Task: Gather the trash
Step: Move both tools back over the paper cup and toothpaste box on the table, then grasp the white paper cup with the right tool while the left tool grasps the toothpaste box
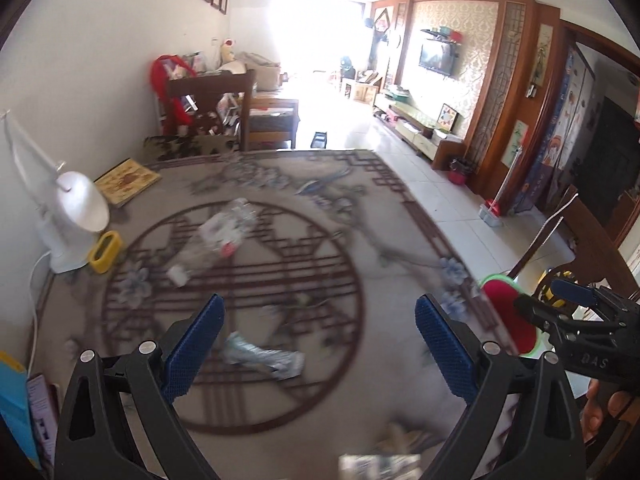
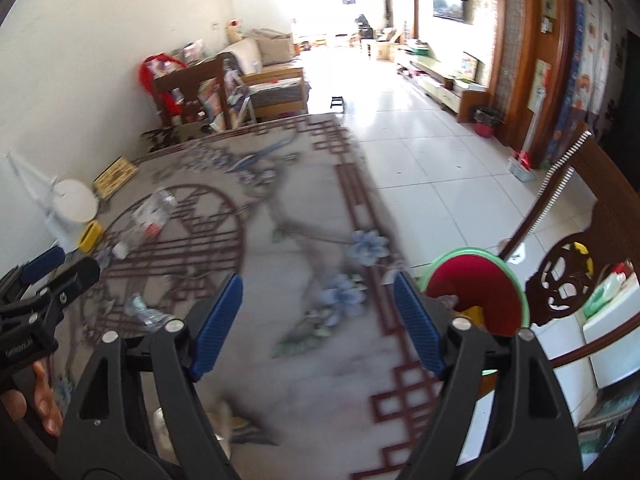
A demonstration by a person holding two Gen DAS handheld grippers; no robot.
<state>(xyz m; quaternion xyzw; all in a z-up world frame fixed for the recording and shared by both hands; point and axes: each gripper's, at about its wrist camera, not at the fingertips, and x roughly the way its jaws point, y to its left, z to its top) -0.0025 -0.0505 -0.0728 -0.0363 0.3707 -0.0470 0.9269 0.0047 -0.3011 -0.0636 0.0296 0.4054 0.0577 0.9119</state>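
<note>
Both grippers spread wide, empty, above the patterned bench (image 1: 384, 360). Left gripper (image 1: 320, 344) hangs over a crumpled wrapper (image 1: 262, 356); clear plastic bottle (image 1: 218, 236) lies further off. Right gripper (image 2: 318, 324) sits beside red bin (image 2: 478, 294) at bench edge.

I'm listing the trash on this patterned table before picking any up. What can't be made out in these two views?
- Crumpled wrapper, left wrist view: motion blur, print unreadable.
- Plastic bottle, left wrist view: blurred, label unreadable.
- Pale items at the bottom edge, left wrist view: cut off and blurred.
- Watermelon-pattern bin, right wrist view: right tool finger covers part; contents unclear.
</note>
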